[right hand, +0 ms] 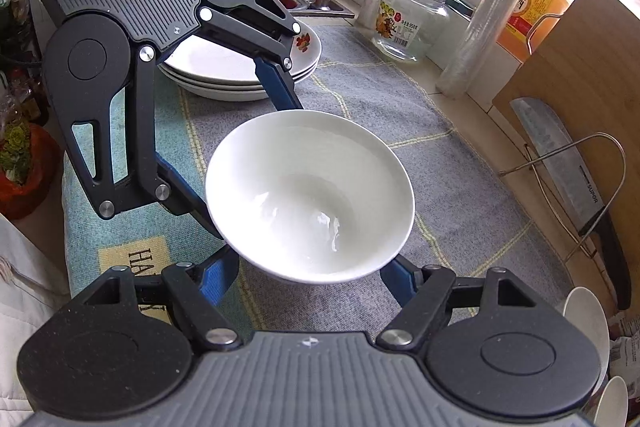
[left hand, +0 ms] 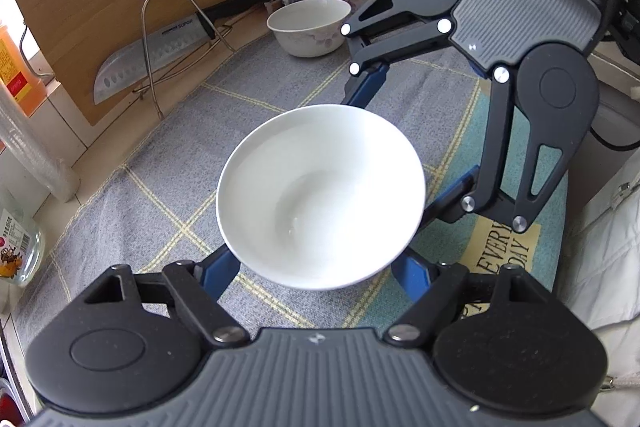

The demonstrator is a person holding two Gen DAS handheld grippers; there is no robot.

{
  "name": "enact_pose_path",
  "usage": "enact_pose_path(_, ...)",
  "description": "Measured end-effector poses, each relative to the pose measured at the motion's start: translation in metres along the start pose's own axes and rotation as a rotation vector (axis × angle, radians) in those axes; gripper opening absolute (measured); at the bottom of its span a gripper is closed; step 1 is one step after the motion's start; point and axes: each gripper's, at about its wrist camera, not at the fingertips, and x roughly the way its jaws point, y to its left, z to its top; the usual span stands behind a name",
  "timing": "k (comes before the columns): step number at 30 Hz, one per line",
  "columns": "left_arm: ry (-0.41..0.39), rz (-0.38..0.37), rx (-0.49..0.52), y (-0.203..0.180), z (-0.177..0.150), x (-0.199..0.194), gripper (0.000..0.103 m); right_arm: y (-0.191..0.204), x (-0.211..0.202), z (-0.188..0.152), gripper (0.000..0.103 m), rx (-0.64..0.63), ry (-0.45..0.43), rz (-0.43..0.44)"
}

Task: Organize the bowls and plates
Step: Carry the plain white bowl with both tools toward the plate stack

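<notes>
White porcelain is riding between both tools: the plain bowl (left hand: pixel 320 197) is being cradled above the mat, the left gripper (left hand: pixel 316 277) and right gripper (right hand: pixel 310 273) each clamping its lower wall from opposite sides, so keeping it level and squeezing evenly looks key while steering toward the two bowls (left hand: pixel 308 25) waiting near the condiment bottles. Underneath, a grey-and-teal checked mat (left hand: pixel 160 163) is covering the kitchen counter, with stacked plates (right hand: pixel 240 75) by the sink, a cleaver (left hand: pixel 160 55) leaning against a bamboo board, and cling-film rolls (right hand: pixel 492 15) lining the bright window.
</notes>
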Motion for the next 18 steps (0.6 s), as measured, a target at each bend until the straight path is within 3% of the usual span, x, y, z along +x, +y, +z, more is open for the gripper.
enact_pose_path(15,0.012,-0.042,-0.006,0.012,-0.013,0.012,0.083,0.0,0.017,0.004,0.081,0.028,0.037,0.006)
enact_pose_path(18,-0.001,-0.05,-0.018,0.014,-0.012,0.013,0.088,0.001,0.018,0.005,0.087,0.039,0.038,0.002)
